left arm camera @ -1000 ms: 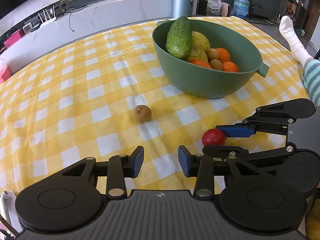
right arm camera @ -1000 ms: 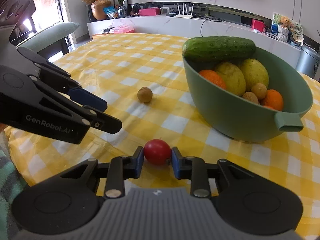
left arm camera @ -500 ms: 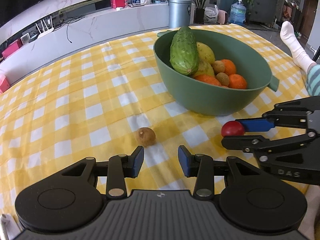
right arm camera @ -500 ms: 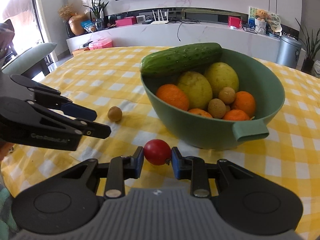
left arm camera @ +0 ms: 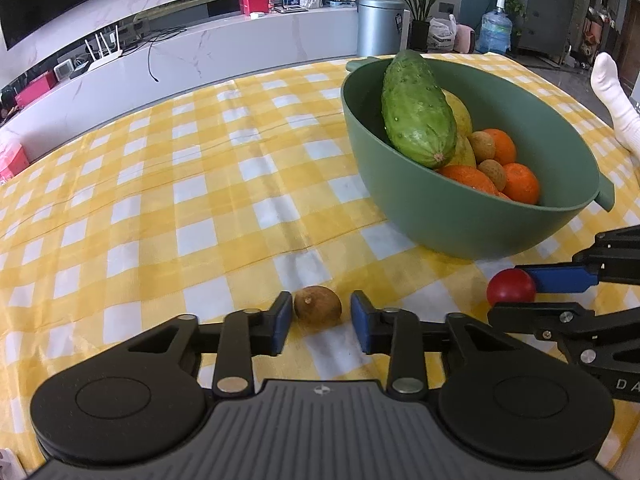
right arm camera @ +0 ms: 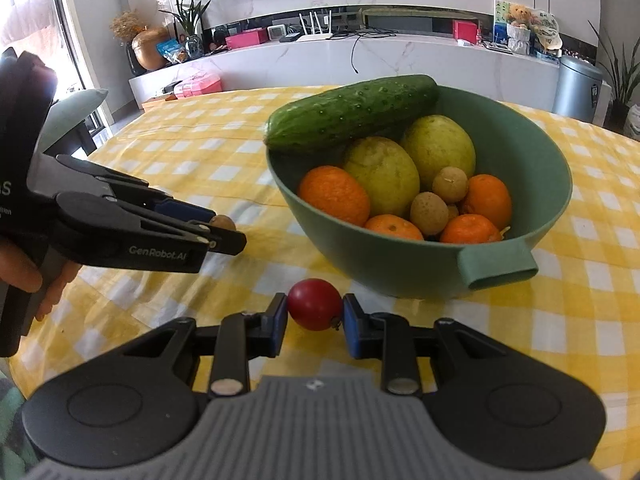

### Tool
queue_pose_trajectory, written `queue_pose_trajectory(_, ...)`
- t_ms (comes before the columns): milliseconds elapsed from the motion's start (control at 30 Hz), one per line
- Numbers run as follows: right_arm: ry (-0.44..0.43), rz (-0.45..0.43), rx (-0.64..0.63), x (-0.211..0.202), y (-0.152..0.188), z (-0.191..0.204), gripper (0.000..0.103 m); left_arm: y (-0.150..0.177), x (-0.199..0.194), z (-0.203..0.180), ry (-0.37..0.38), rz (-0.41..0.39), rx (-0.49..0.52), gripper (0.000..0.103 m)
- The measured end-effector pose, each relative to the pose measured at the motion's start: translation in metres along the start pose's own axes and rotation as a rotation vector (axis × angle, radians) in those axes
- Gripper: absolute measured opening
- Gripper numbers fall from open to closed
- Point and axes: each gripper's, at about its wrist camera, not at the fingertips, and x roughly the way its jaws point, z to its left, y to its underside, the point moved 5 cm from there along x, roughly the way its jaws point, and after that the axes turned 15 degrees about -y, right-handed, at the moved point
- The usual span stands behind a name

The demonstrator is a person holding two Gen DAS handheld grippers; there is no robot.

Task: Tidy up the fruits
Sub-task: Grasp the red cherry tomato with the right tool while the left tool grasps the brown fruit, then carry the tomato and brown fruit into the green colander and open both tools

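A small brown round fruit (left arm camera: 317, 311) lies on the yellow checked cloth between the pads of my left gripper (left arm camera: 320, 322), which is open around it with gaps on both sides. My right gripper (right arm camera: 315, 320) is shut on a red cherry tomato (right arm camera: 314, 303) and holds it above the cloth, near the green bowl (right arm camera: 400, 268). The tomato also shows in the left wrist view (left arm camera: 511, 286). The bowl (left arm camera: 480, 220) holds a cucumber (left arm camera: 416, 114), oranges, yellow-green fruits and small brown fruits.
The bowl has a lip handle (right arm camera: 498, 264) pointing toward my right gripper. The table edge runs along the far side, with a white counter (left arm camera: 240, 48) and a grey bin (left arm camera: 380, 24) behind. A person's socked foot (left arm camera: 612, 96) is at the right.
My left gripper has moved forward so the brown fruit now lies between its pads. My right gripper has lifted the tomato and carried it closer to the bowl.
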Motion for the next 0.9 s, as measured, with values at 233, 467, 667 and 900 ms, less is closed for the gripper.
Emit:
queue_pose_trajectory(233, -0.001, 0.007, -0.002, 0.002, -0.001, 0.0, 0.026, 0.004, -0.003, -0.002, -0.013, -0.015, 0.005, 0.028)
queue_pose_trajectory(467, -0.029, 0.008, -0.018, -0.003, -0.003, 0.005, 0.026, 0.002, -0.021, -0.004, -0.003, -0.017, 0.016, 0.028)
queue_pose_trajectory(667, -0.088, -0.001, -0.047, -0.02, -0.005, 0.014, 0.026, -0.005, -0.053, -0.013, 0.016, -0.051, 0.04, 0.028)
queue_pose_trajectory(900, -0.098, -0.066, -0.095, -0.053, -0.01, 0.023, 0.026, -0.023, -0.088, -0.03, 0.062, -0.111, 0.054, 0.028)
